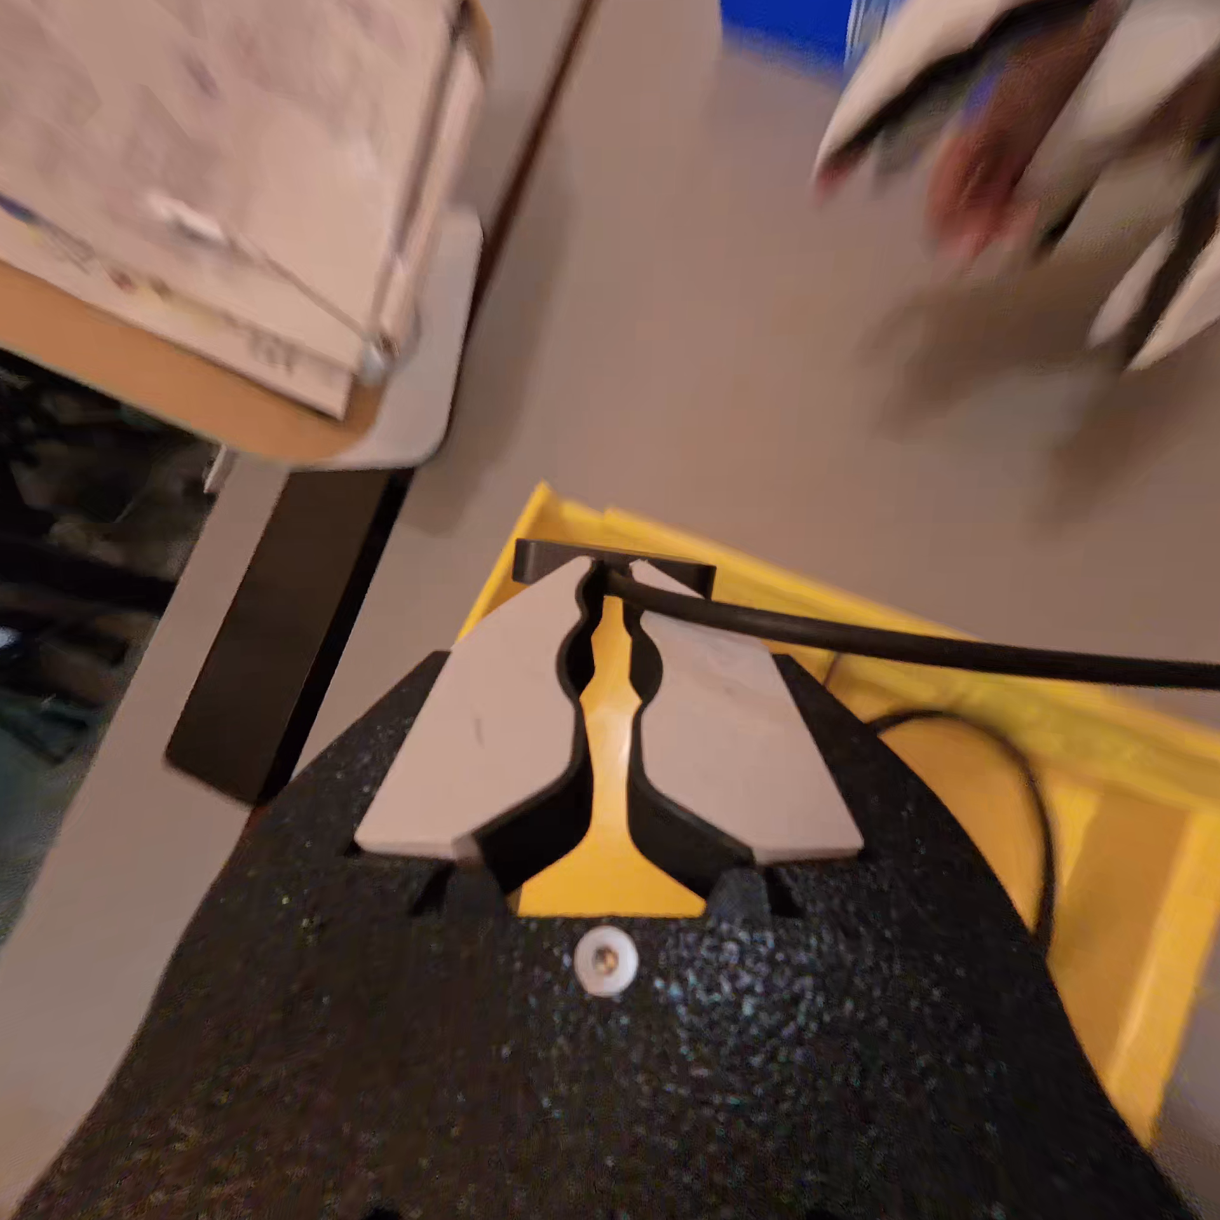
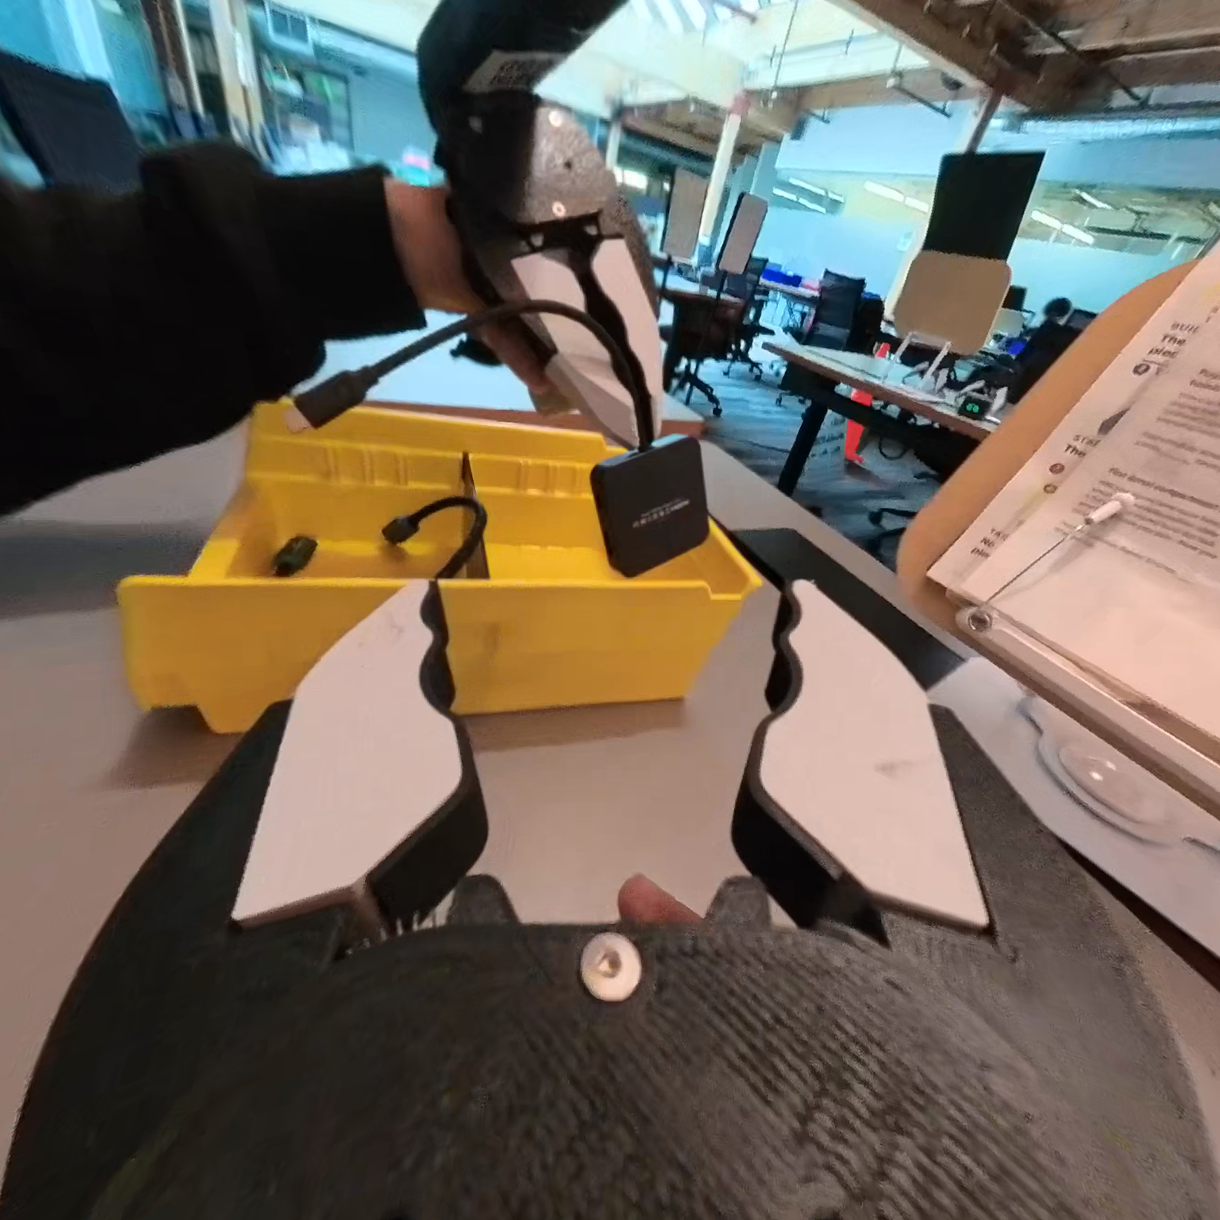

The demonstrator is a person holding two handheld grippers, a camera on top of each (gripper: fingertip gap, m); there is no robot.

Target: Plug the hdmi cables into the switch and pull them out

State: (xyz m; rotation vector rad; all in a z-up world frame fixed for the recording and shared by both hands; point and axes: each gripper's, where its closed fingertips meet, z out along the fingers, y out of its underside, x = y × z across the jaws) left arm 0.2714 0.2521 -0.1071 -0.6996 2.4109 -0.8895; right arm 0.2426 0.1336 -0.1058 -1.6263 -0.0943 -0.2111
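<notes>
My left gripper is shut on the black cable right where it joins the flat black switch. In the right wrist view the left gripper holds the switch tilted in the air over the right compartment of the yellow bin. The switch's cable loops up and left and ends in a free HDMI plug. A short black cable and a small black adapter lie in the bin's left compartment. My right gripper is open and empty, in front of the bin.
A tilted document stand with papers is close on the right; it also shows in the left wrist view with its black base. The grey table carries the bin. My right gripper appears blurred in the left wrist view. Office desks and chairs lie beyond.
</notes>
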